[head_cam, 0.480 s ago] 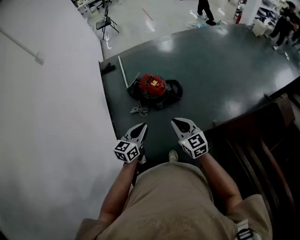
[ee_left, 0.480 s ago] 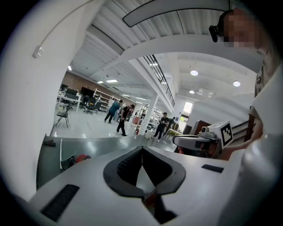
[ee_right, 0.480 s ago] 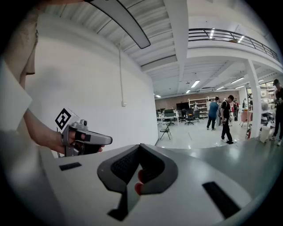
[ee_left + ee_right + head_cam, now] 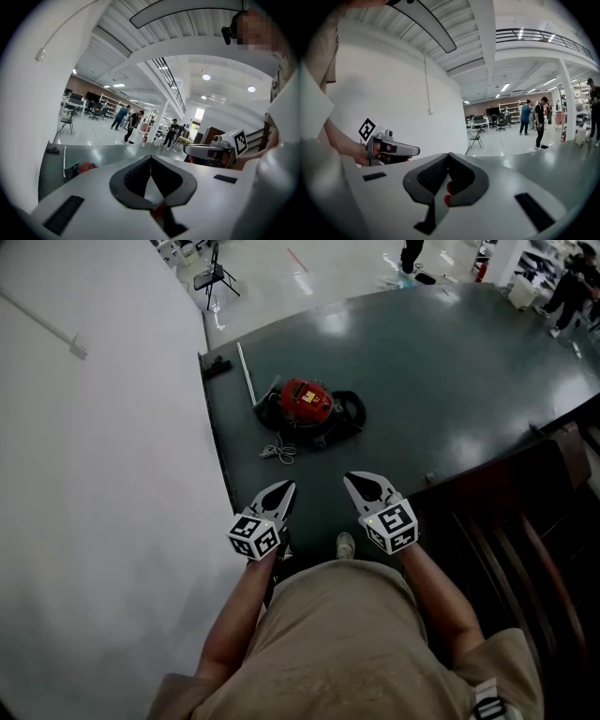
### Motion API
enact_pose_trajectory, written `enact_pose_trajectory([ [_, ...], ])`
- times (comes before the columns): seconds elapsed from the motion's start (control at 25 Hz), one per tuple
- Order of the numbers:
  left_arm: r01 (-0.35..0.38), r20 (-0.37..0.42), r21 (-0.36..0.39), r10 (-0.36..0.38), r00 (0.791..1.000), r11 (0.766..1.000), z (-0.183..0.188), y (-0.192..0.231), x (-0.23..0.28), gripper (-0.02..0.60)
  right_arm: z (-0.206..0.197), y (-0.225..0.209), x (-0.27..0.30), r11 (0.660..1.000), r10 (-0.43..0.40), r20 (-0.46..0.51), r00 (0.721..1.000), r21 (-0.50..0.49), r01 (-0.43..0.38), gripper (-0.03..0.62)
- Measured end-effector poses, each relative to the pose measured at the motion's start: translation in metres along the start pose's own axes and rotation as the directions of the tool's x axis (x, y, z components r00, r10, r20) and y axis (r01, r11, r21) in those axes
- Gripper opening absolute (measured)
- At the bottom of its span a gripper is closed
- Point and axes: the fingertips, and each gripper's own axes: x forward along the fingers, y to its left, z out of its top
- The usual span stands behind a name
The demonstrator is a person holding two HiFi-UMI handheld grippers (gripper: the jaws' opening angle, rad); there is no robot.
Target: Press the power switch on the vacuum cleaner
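Head view, grippers: left gripper (image 4: 284, 491) and right gripper (image 4: 351, 481) are both closed and empty, side by side above the dark floor (image 4: 450, 381).
Head view, vacuum: red vacuum (image 4: 306, 401) sits on the floor near its left edge, well apart from both grippers.
Left gripper view: jaws together, nothing between them; the vacuum shows low left.
Right gripper view: jaws together, empty.

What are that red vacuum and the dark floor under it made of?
The red, rounded vacuum cleaner looks like moulded plastic: a smooth, evenly coloured shell with black trim. The dark green floor seems a smooth, semi-gloss coating or sheet, since it mirrors ceiling lights; which, I cannot tell.
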Motion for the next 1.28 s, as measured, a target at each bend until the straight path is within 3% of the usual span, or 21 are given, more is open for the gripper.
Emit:
enact_pose_trajectory([
  [0.12, -0.003, -0.007, -0.005, 0.003, 1.000, 1.000, -0.004, -0.001, 0.000, 0.006, 0.001, -0.001, -0.004, 0.998, 0.009, 0.021, 1.000, 0.060, -0.010, 0.011],
  [0.6, -0.039, -0.036, -0.011, 0.039, 0.999, 0.999, -0.014, 0.008, -0.013, 0.008, -0.020, -0.011, 0.003, 0.996, 0.006, -0.011, 1.000, 0.092, -0.005, 0.011],
  [0.88, -0.055, -0.047, -0.045, 0.053, 0.997, 0.997, -0.014, 0.062, -0.004, 0.006, -0.025, -0.023, 0.051, 0.996, -0.003, -0.052, 0.999, 0.087, 0.007, 0.011],
  [1.28, 0.062, -0.105, -0.041, -0.066, 0.992, 0.997, 0.030, 0.156, 0.088, 0.008, 0.007, -0.074, 0.155, 0.992, -0.085, -0.106, 0.991, 0.083, 0.094, 0.011],
])
